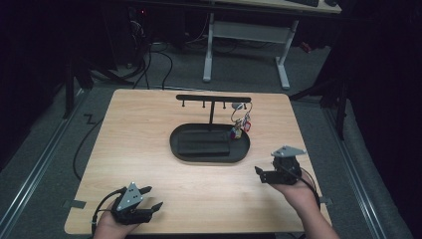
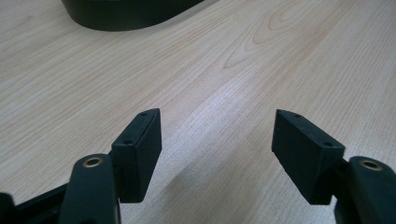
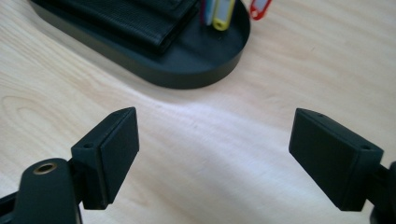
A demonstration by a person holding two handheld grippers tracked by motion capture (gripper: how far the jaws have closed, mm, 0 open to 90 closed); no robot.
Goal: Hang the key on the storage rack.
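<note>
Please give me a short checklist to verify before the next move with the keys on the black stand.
1. Right tongs open, nothing between the jaws: ok.
2. Left tongs open and empty: ok.
3. Key bunch hangs from a peg at the right end of the stand's bar: ok.
4. Wallet lies flat in the oval tray: ok.
5. Bare table between the right tongs and the tray: ok.
6. Ring seated fully on its peg: cannot tell.

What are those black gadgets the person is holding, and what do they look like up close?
They are hand-held grippers. The left gripper and right gripper are both black, each with a grey three-cornered plate on top and a thin black cable trailing from the body. Each has two blocky, flat-faced jaws with small screw holes, on arms with a brass-coloured fitting. No sleeves are visible.
</note>
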